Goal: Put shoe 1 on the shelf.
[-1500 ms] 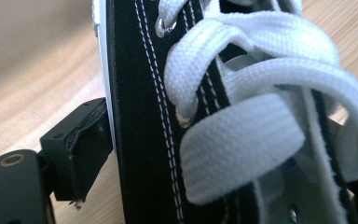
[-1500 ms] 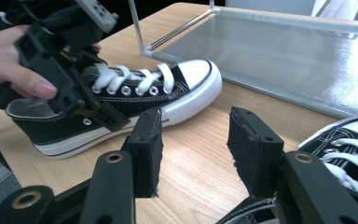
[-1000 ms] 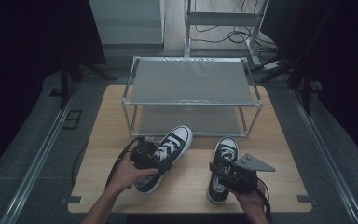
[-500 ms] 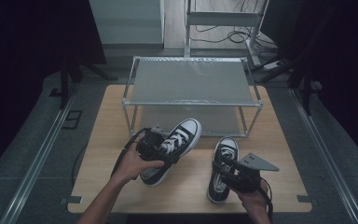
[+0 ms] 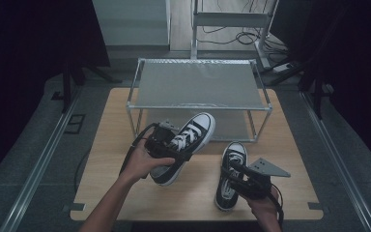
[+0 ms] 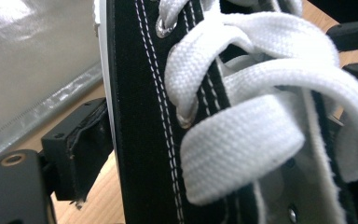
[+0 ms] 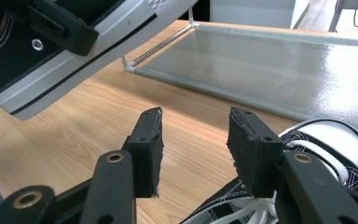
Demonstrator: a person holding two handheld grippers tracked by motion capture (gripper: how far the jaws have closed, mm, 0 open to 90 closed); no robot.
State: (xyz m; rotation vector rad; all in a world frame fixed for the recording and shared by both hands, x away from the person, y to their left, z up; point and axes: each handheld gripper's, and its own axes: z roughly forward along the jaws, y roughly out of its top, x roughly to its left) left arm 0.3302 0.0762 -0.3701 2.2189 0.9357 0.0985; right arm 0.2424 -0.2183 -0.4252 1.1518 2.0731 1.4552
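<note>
The left sneaker (image 5: 186,145) rode clear of the wooden table (image 5: 111,145), pinched at its laced side by the left gripper (image 5: 162,140), its white toe cap pointed up and forward at the front rail of the two-tier metal rack (image 5: 200,107). A second earlier the same shoe had sat lower and nearer the person's side of the table; in that second the left hand (image 5: 142,162) carried it up and toward the rack, which suggested the shoe was bound for one of the shelves, though which tier could not be told. In the left gripper view the black canvas and white laces (image 6: 242,121) pressed right up against the camera, with one black pad (image 6: 79,140) tight against the shoe's white sole edge, and the table and the rack's grey lower shelf behind it. The right sneaker (image 5: 231,171) lay flat on the table near the front right, toe toward the rack, much as it had lain a second before. The right gripper (image 7: 193,149) sat over its heel end with jaws spread and nothing between them, bare wood showing in the gap, laces just below, the lifted shoe's grey sole (image 7: 93,65) passing overhead at upper left. One shoe looked partway to the rack; the other appeared not yet grasped.
</note>
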